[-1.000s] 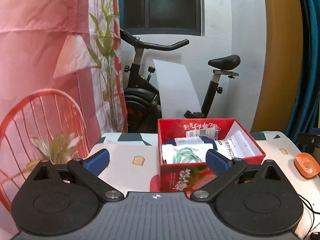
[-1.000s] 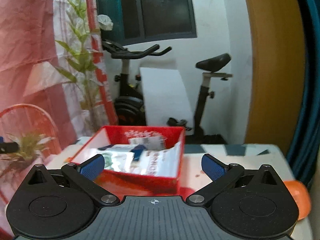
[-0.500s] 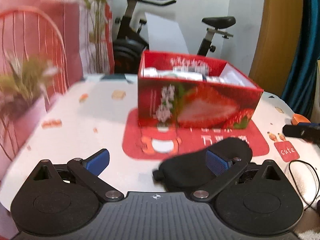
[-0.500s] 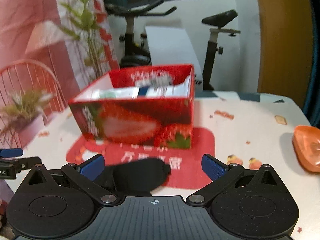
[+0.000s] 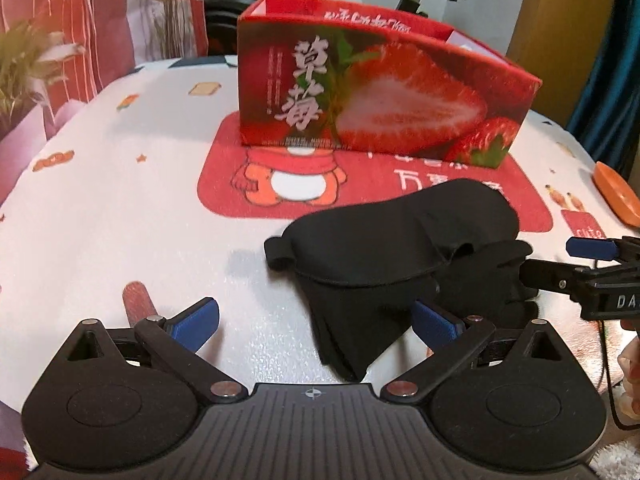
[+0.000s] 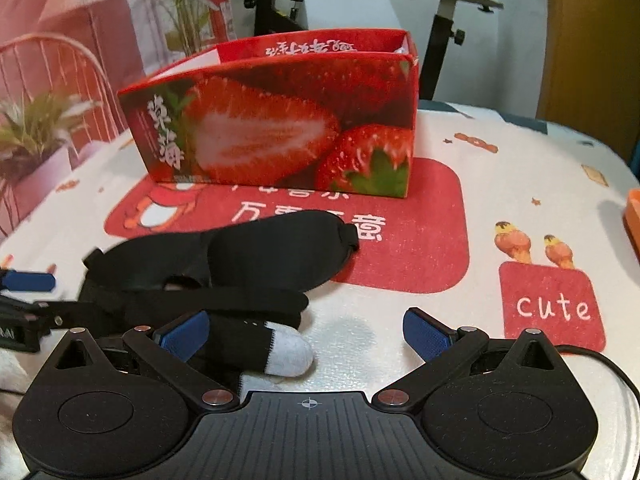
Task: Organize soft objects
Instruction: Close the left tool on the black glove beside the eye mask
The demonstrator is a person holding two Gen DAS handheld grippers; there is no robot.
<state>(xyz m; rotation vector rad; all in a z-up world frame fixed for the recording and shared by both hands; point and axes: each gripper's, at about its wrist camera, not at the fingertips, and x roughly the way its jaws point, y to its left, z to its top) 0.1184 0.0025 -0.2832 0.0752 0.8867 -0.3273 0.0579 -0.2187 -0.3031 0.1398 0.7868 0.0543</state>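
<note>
Sleep mask (image 5: 400,236) lies on socks (image 6: 280,350) mid-table, before the strawberry box (image 5: 384,92); left gripper (image 5: 314,320) and right gripper (image 6: 306,332) both released (pinch the mask's edge alone, lifting clear).

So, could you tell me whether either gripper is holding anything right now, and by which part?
Nothing is held. The left gripper and right gripper are both open above the black eye mask and sock.
</note>
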